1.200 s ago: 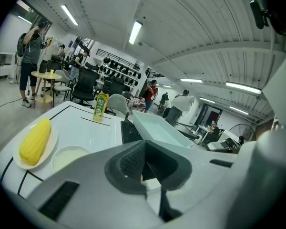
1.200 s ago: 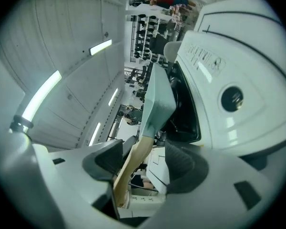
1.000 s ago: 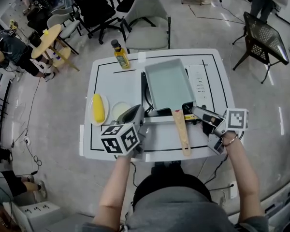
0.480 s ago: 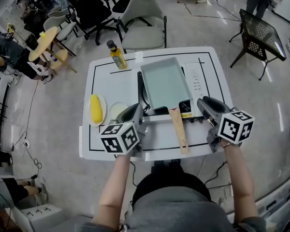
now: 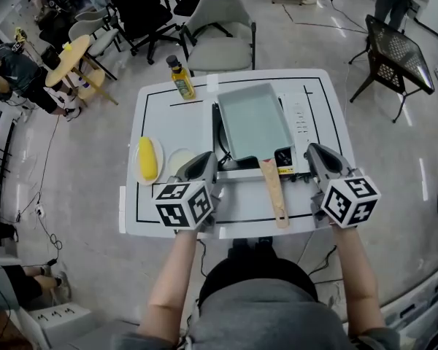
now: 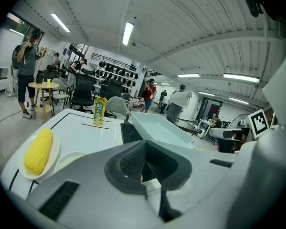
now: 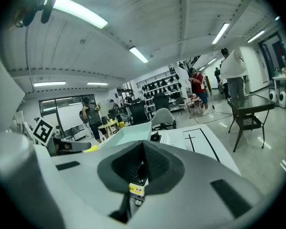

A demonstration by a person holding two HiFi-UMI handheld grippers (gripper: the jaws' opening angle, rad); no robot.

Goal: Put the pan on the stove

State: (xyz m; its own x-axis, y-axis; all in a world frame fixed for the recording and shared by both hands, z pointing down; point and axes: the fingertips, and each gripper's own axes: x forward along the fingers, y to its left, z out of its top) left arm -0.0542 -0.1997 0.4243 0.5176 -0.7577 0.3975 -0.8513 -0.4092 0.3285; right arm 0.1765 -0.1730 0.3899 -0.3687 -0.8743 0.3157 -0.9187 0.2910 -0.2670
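Note:
A pale green rectangular pan (image 5: 254,120) rests on the black burner of a white tabletop stove (image 5: 301,119). Its wooden handle (image 5: 274,192) points toward me. My left gripper (image 5: 204,162) is shut and empty, just left of the handle's root, above a small bowl. My right gripper (image 5: 315,153) hovers right of the handle by the stove's front corner. Its jaws have just been closing with nothing between them, and they now stand shut. The left gripper view shows the pan (image 6: 159,130) ahead of the shut jaws (image 6: 145,165). The right gripper view shows the pan (image 7: 128,133) beyond the jaws (image 7: 143,170).
On the white table (image 5: 160,122) stand an oil bottle (image 5: 180,80) at the back left, a corn cob on a plate (image 5: 147,160) and a small white bowl (image 5: 179,165). Chairs (image 5: 223,28) stand behind the table and a black mesh table (image 5: 398,57) at the right.
The right gripper rolled from lying sideways to upright, shut its jaws and drew slightly away from the pan handle. The left gripper stayed where it was.

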